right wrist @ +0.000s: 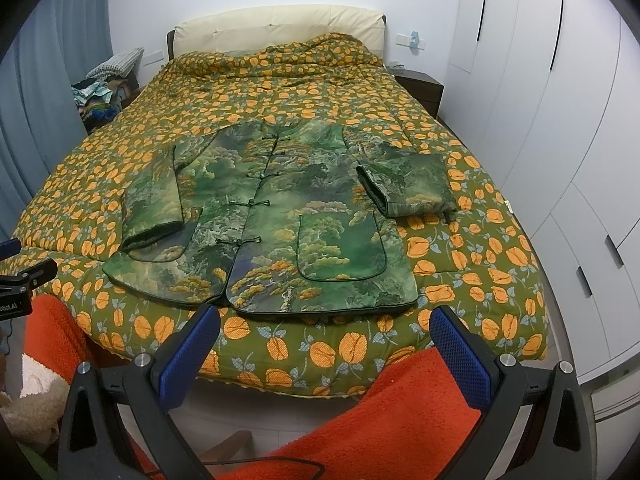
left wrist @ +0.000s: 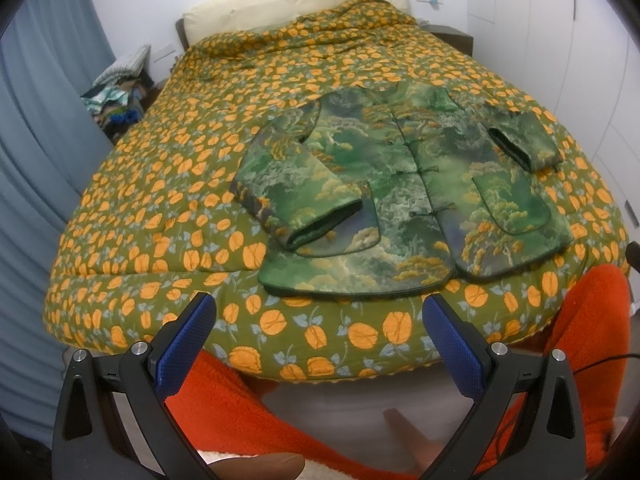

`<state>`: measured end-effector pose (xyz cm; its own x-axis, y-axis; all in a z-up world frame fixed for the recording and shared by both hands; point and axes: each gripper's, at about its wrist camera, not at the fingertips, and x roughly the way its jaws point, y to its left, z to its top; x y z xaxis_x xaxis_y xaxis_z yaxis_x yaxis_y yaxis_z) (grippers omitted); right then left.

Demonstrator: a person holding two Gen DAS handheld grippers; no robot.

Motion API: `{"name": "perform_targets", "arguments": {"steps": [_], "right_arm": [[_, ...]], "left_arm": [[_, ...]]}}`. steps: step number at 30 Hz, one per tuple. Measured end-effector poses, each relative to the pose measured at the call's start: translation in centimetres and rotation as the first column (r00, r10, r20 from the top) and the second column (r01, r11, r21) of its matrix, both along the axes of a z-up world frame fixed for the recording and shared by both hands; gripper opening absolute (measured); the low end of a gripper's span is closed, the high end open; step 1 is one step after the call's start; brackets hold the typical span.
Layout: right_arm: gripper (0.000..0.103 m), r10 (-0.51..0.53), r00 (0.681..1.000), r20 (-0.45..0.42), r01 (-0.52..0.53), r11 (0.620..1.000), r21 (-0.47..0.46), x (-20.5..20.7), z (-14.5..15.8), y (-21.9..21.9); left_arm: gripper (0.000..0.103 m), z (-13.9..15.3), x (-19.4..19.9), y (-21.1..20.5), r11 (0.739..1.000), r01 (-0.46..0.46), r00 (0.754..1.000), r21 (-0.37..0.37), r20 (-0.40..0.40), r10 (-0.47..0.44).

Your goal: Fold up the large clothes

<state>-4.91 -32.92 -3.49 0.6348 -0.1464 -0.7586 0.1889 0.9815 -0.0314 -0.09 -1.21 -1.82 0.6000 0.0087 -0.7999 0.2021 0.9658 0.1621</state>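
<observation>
The left gripper (left wrist: 318,312), a black frame with two blue textured pads, stands with its jaws spread wide and nothing between them, held off the foot edge of the bed and clear of the cloth. The right gripper (right wrist: 324,326), of the same make, is likewise wide open and empty, also short of the foot edge. Below both lie the person's orange fleece trouser legs (right wrist: 384,412). Just past the fingertips, the olive-green quilt printed with orange flowers (left wrist: 160,184) covers the whole bed. On it, near the foot edge, lies the padded green jacket with a tree-and-cloud landscape print (right wrist: 280,216), spread flat, front up, hem toward the foot edge and collar toward the headboard. Its front is closed by dark knot buttons down the middle, and a rounded patch pocket (right wrist: 340,244) sits on the panel nearer the right side of the bed. One sleeve (left wrist: 296,188) lies down along the body on the left side, its cuff resting on the front panel; the other sleeve (right wrist: 408,190) is folded back on the right side, its cuff pointing inward. Beyond the jacket the quilt is bunched against a cream padded headboard (right wrist: 280,26). A dark wooden bedside table (right wrist: 422,88) stands at the right head corner, white wardrobe doors (right wrist: 560,120) run along the right, and a grey-blue curtain (left wrist: 44,128) hangs on the left beside a heap of mixed clothes (left wrist: 118,100).
</observation>
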Motion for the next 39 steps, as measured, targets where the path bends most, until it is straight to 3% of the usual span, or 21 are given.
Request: {"name": "perform_targets", "arguments": {"steps": [9, 18, 26, 34, 39], "right_arm": [[0.103, 0.000, 0.999, 0.040, 0.001, 1.000, -0.020, 0.0, 0.5, 0.2], [0.103, 0.018, 0.998, 0.065, -0.017, 1.000, -0.011, 0.0, 0.7, 0.1], [0.103, 0.001, 0.997, 0.078, -0.002, 1.000, 0.015, 0.2, 0.7, -1.0], [0.103, 0.010, 0.994, 0.107, -0.011, 1.000, 0.011, 0.4, 0.9, -0.9], [0.103, 0.013, 0.994, 0.109, -0.018, 0.999, 0.044, 0.5, 0.6, -1.2]], "left_arm": [[0.103, -0.7, 0.6, 0.5, 0.999, -0.014, 0.999, -0.042, -0.038, 0.012], [0.103, -0.4, 0.1, -0.2, 0.998, 0.024, 1.000, -0.056, -0.011, -0.024], [0.103, -0.6, 1.6, 1.4, 0.990, -0.008, 0.999, -0.141, -0.042, 0.002], [0.103, -0.5, 1.2, 0.9, 0.982, 0.038, 0.998, -0.185, -0.038, -0.046], [0.103, -1.2, 2.1, 2.1, 0.972, 0.006, 0.996, -0.236, -0.083, -0.026]]}}
